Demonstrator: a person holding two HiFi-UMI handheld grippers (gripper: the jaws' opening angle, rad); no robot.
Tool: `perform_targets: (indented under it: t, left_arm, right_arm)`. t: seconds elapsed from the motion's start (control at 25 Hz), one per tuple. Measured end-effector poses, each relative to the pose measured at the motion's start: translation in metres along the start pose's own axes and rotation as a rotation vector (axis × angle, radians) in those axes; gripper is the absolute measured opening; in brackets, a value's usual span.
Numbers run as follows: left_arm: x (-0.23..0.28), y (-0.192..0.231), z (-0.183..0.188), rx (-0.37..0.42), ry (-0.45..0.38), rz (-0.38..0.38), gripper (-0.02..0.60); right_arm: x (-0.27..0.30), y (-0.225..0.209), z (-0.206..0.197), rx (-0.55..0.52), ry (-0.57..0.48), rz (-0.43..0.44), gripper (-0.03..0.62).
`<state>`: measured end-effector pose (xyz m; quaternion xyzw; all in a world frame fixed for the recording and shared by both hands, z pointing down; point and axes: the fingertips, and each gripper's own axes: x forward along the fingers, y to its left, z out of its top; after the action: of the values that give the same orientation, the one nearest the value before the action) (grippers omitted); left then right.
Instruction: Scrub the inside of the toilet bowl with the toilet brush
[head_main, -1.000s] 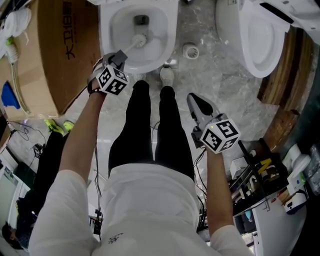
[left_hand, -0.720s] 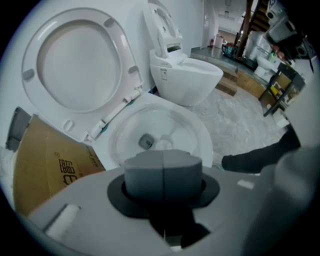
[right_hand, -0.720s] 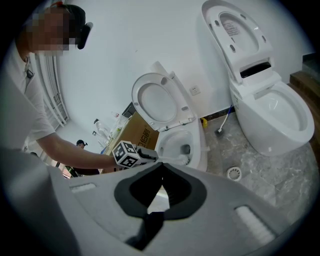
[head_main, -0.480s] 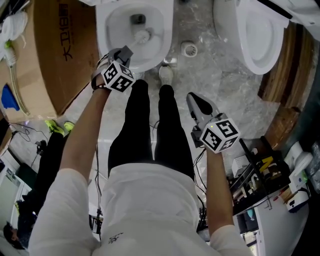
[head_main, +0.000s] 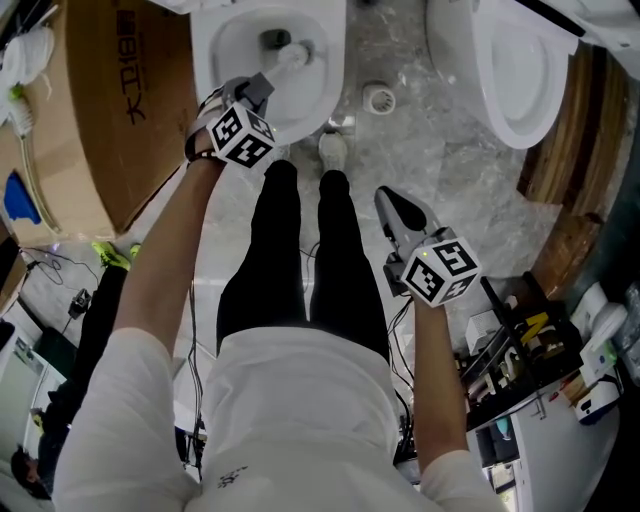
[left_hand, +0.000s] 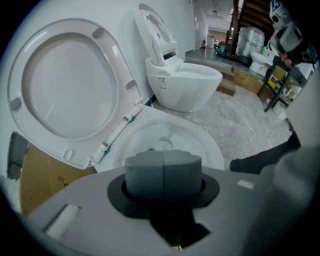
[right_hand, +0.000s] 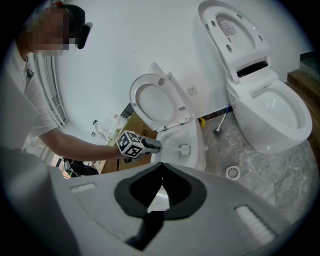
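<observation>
Bowl (head_main: 332, 90) has the brush (head_main: 295, 55) head in it, right by the drain hole (head_main: 275, 39). The frame cuts off the bowl's far edge. Left gripper (head_main: 262, 86) is clamped tight on the handle (right_hand: 170, 146), which its own view mostly blocks. Right gripper (head_main: 390, 200) hangs by the person's leg (head_main: 345, 260), jaws pinched together on nothing.

Bright, even indoor light fills the room, and the shadows are faint. The white toilet bowl (head_main: 238, 62) just ahead of the left gripper (head_main: 260, 90) is nearly washed out by it. Behind the right gripper (head_main: 392, 203), the cluttered corner (head_main: 520, 350) is much dimmer. Both gripper views bulge like fisheyes and go black at their corners. Up close, each gripper's own body is soft and blurred, while the wall (right_hand: 125, 45) far beyond the right one looks sharp.
</observation>
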<state>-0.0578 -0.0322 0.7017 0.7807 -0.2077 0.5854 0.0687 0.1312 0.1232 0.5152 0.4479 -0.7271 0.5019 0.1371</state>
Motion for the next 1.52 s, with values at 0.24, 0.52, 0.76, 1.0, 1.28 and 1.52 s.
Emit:
perform_targets:
  t: [0.24,0.52,0.76,1.0,1.28,1.52]
  left_arm:
    - [0.007,0.025,0.013,0.028,-0.013,0.017,0.147]
    - [0.011,0.054,0.016,0.048,-0.011,0.035,0.147]
    - [0.008,0.079,0.007,0.009,-0.001,0.043,0.147]
    - [0.000,0.095,-0.016,-0.061,0.017,0.061,0.149]
    - [-0.011,0.099,-0.056,-0.144,0.064,0.072,0.149]
    - [-0.025,0.087,-0.075,-0.197,0.088,0.073,0.149]
  right_arm:
    - [0.005,0.002,0.005,0.002,-0.005,-0.004,0.000]
    - [0.010,0.003,0.009,0.009,-0.005,-0.017,0.000]
    - [0.016,0.009,0.012,0.012,-0.009,-0.017,0.000]
    - [0.022,0.016,0.018,-0.001,-0.010,-0.010,0.000]
    - [0.025,0.028,0.021,-0.036,-0.004,0.008,0.000]
    - [0.024,0.041,0.029,-0.097,0.003,0.036,0.000]
